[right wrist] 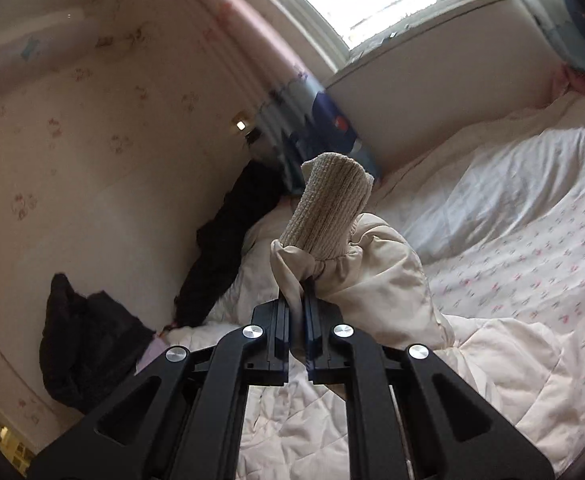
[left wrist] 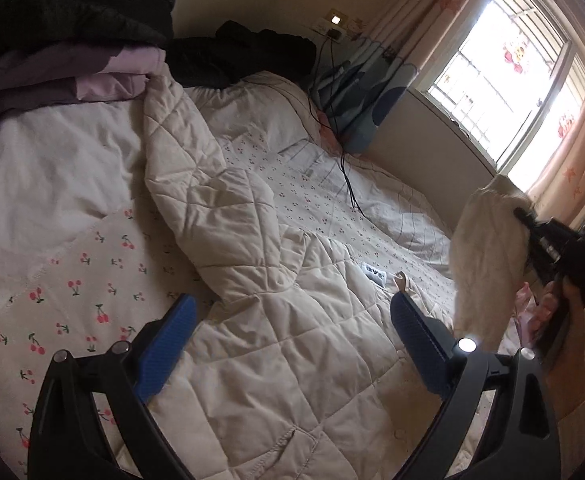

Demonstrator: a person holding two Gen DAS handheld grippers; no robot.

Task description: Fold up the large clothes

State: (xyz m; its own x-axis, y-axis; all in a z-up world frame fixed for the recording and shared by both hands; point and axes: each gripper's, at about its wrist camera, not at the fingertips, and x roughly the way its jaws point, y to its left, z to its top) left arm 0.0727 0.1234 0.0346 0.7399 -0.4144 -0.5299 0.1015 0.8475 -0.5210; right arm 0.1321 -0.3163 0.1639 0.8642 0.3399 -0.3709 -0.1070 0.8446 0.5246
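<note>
A cream quilted jacket (left wrist: pixel 276 344) lies spread on the bed, one sleeve (left wrist: pixel 196 168) stretching toward the far left. My left gripper (left wrist: pixel 292 344) hangs open just above the jacket's body, its blue pads (left wrist: pixel 168 348) wide apart and empty. My right gripper (right wrist: pixel 297 300) is shut on the other sleeve (right wrist: pixel 372 276) near its ribbed knit cuff (right wrist: pixel 328 208) and holds it raised above the bed. In the left wrist view that lifted sleeve (left wrist: pixel 488 256) hangs at the right by the right gripper (left wrist: pixel 532 232).
The bed (left wrist: pixel 52 184) has a white sheet and a cherry-print cover (left wrist: pixel 72 296). Dark and lilac clothes (left wrist: pixel 64 32) are piled at the far left, more dark clothes (right wrist: pixel 220 248) by the wall. A black cable (left wrist: pixel 344 168) crosses the bed. A window (left wrist: pixel 504 64) with curtains is at right.
</note>
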